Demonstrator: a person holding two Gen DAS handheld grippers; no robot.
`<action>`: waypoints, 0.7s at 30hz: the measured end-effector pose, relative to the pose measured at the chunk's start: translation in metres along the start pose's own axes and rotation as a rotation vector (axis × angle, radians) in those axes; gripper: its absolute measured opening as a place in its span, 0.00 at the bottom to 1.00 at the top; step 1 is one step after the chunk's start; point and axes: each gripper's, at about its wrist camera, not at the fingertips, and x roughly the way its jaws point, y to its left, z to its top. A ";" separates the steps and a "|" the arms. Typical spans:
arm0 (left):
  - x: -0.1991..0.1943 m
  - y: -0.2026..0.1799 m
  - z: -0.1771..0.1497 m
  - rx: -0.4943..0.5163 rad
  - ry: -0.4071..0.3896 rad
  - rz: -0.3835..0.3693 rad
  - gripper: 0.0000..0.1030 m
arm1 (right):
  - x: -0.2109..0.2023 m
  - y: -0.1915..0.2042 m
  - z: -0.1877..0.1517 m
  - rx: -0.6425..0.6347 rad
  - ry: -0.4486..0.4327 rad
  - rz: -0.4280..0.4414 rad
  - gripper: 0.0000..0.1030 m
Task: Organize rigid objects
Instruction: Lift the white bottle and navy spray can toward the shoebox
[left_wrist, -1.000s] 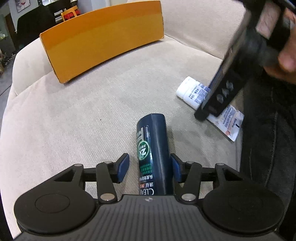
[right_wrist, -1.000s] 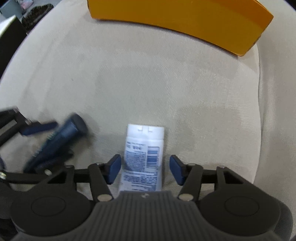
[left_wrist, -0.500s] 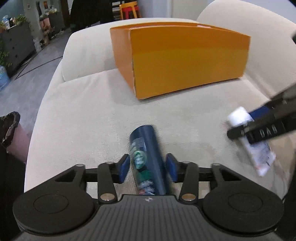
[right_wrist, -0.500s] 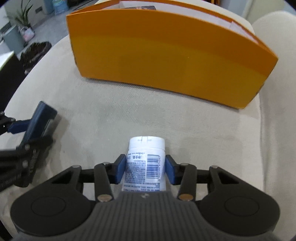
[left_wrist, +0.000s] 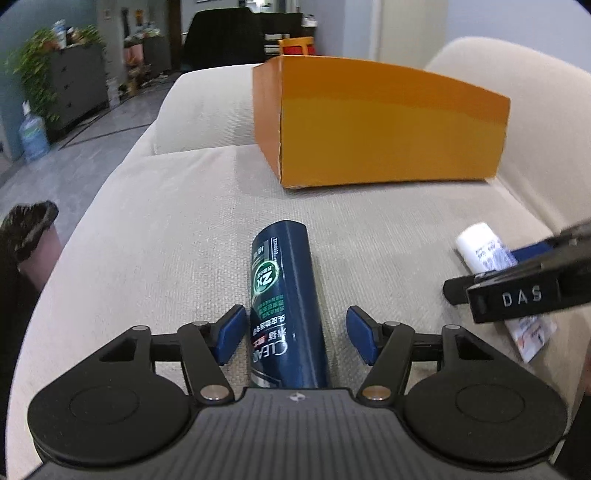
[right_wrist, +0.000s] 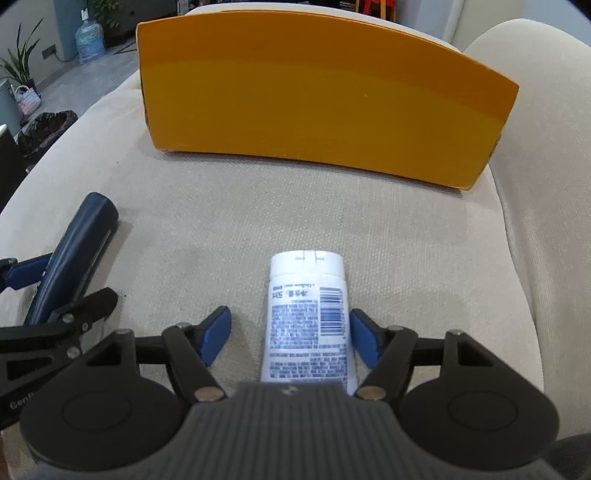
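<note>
Your left gripper sits with jaws open around the blue bottle on the sofa. Your right gripper straddles the white tube, jaws open too, facing the orange box.

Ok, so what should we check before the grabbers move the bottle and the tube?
1. Blue bottle lies between the left gripper fingers: ok.
2. Left jaws shut on it: not ok, open, with a gap on one side.
3. White tube lies between the right gripper fingers: ok.
4. Right jaws shut on it: not ok, open.
5. Room inside the orange box: cannot tell, only its outer walls show.
6. Sofa between tube and box free of things: ok.
</note>
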 end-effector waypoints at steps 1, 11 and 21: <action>0.000 -0.001 0.001 0.003 0.004 0.007 0.71 | 0.000 -0.002 -0.002 0.006 -0.023 0.009 0.68; 0.002 -0.005 0.010 -0.017 0.090 0.009 0.86 | 0.002 -0.002 -0.002 0.022 -0.036 0.009 0.68; -0.003 0.001 0.009 0.001 0.104 0.000 0.65 | 0.003 -0.006 0.000 0.044 -0.009 0.016 0.76</action>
